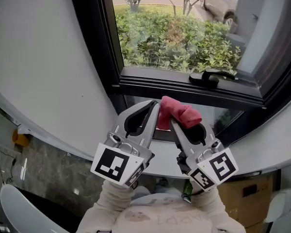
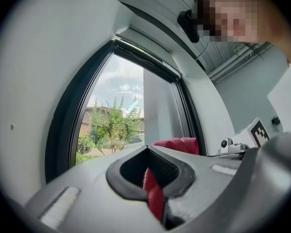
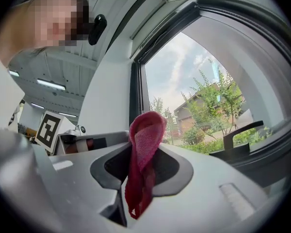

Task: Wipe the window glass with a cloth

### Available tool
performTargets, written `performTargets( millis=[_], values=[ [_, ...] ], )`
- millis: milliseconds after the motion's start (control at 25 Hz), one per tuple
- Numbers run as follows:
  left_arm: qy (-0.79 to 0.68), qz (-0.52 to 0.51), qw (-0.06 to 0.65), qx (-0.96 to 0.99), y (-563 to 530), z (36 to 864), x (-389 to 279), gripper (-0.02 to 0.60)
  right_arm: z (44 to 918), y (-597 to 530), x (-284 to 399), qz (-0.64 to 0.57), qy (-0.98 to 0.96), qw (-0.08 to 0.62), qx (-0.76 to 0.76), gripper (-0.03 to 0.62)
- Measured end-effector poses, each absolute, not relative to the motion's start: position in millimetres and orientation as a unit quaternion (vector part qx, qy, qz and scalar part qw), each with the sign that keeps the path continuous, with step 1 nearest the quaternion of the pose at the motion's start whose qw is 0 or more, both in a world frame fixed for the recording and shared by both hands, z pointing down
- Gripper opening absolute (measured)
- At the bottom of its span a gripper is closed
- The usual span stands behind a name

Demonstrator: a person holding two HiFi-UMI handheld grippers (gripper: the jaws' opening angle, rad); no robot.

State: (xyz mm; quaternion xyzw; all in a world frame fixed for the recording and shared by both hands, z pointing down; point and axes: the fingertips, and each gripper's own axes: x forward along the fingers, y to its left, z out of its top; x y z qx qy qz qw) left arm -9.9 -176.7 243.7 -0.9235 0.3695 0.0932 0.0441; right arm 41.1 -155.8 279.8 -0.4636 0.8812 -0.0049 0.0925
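Our left tongs (image 1: pixel 153 108) and right tongs (image 1: pixel 174 125) are pale grey, black-padded, with black-and-white marker cubes (image 1: pixel 117 163); cream sleeves (image 1: pixel 109 200) lower centre.

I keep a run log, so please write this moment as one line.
left gripper: shut on cloth | right gripper: shut on same cloth | cloth: red, bunched, near window frame | glass contact: cannot tell

"What is this place, an office?"
"More a bare workroom at street level: white walls (image 1: pixel 48 57), a black-framed window (image 1: pixel 179 87) onto shrubs (image 1: pixel 184 42) and a parked car (image 1: pixel 222 3), strip lights (image 3: pixel 51 85) overhead, a cardboard box (image 1: pixel 247 195) below."
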Motion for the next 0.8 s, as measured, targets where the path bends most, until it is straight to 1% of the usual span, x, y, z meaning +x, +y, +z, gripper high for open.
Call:
performTargets(
  millis=[240,440,800],
  values=[
    [0.388,0.078,0.05,-0.917,-193.3,249.9,2.5,0.0,278.7,-179.6,50.6,-0.007,0.888,0.097,-0.449,0.129],
    [0.385,0.079,0.061,-0.918,-216.3,238.5,2.7,0.0,266.9,-207.3,50.4,0.006,0.882,0.097,-0.461,0.129],
    [0.384,0.104,0.104,-0.911,-271.3,174.5,-24.3,0.0,192.6,-267.4,21.2,0.08,0.859,0.088,-0.497,0.129]
  ],
)
